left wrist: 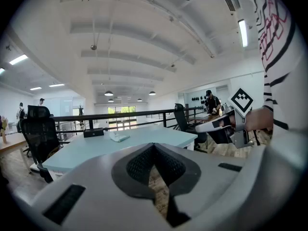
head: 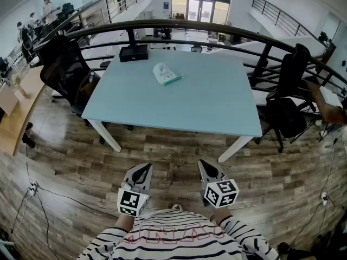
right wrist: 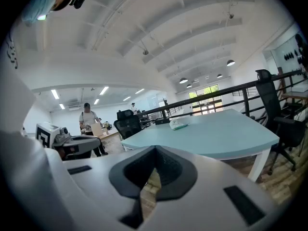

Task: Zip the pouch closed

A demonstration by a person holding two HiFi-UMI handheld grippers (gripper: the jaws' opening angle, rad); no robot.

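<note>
Pale pouch (head: 165,73) flat on tabletop (head: 217,107) near far edge, left of centre, long axis slanting toward near right corner, left gripper (head: 143,171) and right gripper (head: 206,168) clenched empty, well apart from pouch, over wood floor (head: 173,150)

Pale blue table (head: 217,102); whitish pouch (head: 165,73); black-striped shirt (head: 179,237).

R gripper (right wrist: 154,150) jaws together; pouch (right wrist: 178,124) on table (right wrist: 226,138).

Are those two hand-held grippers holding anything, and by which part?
Nothing is held. The left hand-held gripper and right hand-held gripper are both shut and empty; the pouch lies untouched on the table.
</note>
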